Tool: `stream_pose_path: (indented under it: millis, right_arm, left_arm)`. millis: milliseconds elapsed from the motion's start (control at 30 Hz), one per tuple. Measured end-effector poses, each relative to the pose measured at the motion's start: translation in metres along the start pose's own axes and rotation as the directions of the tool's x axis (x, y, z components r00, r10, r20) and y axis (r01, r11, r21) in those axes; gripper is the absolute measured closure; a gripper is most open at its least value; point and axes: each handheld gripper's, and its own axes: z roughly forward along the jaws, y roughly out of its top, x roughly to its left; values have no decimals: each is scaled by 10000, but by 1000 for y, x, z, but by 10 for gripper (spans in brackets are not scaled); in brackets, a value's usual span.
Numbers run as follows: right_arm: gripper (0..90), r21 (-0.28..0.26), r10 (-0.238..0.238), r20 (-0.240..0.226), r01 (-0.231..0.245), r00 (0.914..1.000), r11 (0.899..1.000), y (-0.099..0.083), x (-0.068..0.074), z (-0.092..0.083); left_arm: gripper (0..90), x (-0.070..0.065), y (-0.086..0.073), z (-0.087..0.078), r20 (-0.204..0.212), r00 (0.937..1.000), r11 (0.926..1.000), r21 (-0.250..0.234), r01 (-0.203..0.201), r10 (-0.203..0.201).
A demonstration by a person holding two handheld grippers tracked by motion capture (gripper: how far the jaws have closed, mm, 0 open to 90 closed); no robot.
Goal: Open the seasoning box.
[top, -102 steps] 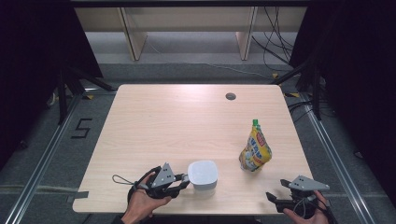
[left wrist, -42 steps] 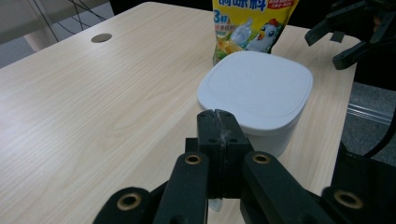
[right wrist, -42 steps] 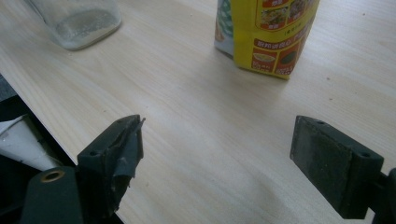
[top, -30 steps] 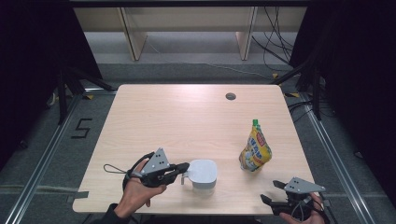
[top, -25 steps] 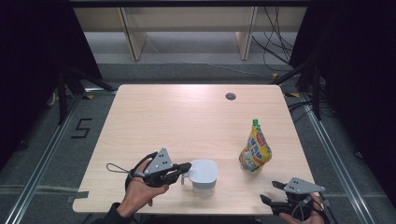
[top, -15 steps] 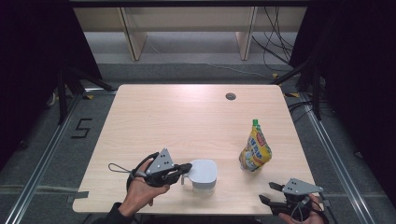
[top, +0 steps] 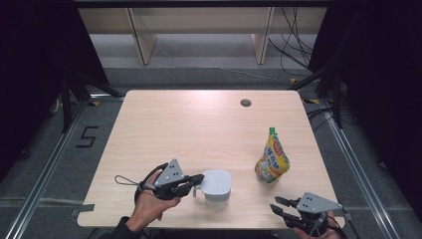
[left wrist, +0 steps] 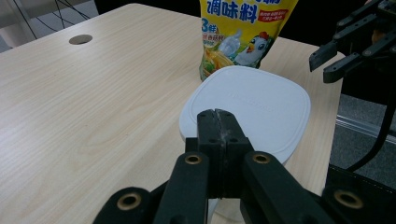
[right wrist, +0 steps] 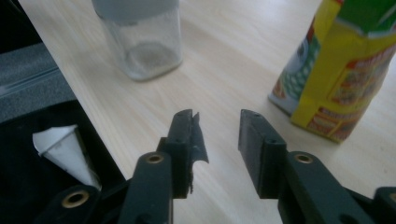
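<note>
Jar: we see a clear jar (top: pixel 216 188) with a white lid (left wrist: pixel 247 109) standing upright near the table's front edge, at about 6 o'clock from the table's middle in the high view.
Lid: in the left gripper view it is a rounded white square, seated flat on the jar.
Left gripper: we find the left gripper (top: pixel 198 180) at 9 o'clock of the jar, in a hand (top: pixel 149 204) coming from the bottom edge; its tips reach the jar's left side, at or just beside the lid's rim.
Left claw: in its own view the two black jaws are pressed together with nothing between them, their tips over the lid's near edge; we cannot tell whether they touch it.
Right gripper: we see the right gripper (top: pixel 278 206) at the front right corner, at 4 o'clock of the jar and well apart from it.
Right claw: its jaws have just been closing; in its own view they stand at a narrow gap, with nothing but bare table between them.
Pouch: a yellow pouch (top: pixel 271 160) with a green cap stands upright at 2 o'clock of the jar, near it but apart, and at 12 o'clock of the right gripper.
Table: a pale wooden table (top: pixel 199 119) with a round hole (top: pixel 245 103) near its far edge, at 1 o'clock.
</note>
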Motion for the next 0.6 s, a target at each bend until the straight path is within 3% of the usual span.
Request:
stream_pose_path:
  millis: [200,300,333,433,600]
  right_arm:
    - [772,-426,-213,34,214,9998,9989,8,5,4]
    - [779,-470,-220,-52,217,9997,9987,12,6,9]
    - [786,-495,-170,-102,164,9998,9986,14,7,10]
    - [794,-469,-118,-206,108,9997,9988,16,8,13]
    - [848,-862,-356,-494,312,9981,9958,26,12,26]
  left_arm:
    - [890,0,-1,0,-8,10000,10000,-23,-53,53]
    - [890,0,-1,-1,1,9999,9999,-48,103,-103]
    - [891,1,-1,-1,6,10000,10000,-42,-50,50]
    - [891,0,-2,-1,11,10000,10000,-54,-15,15]
    - [891,0,-2,-1,-47,10000,10000,-76,-14,14]
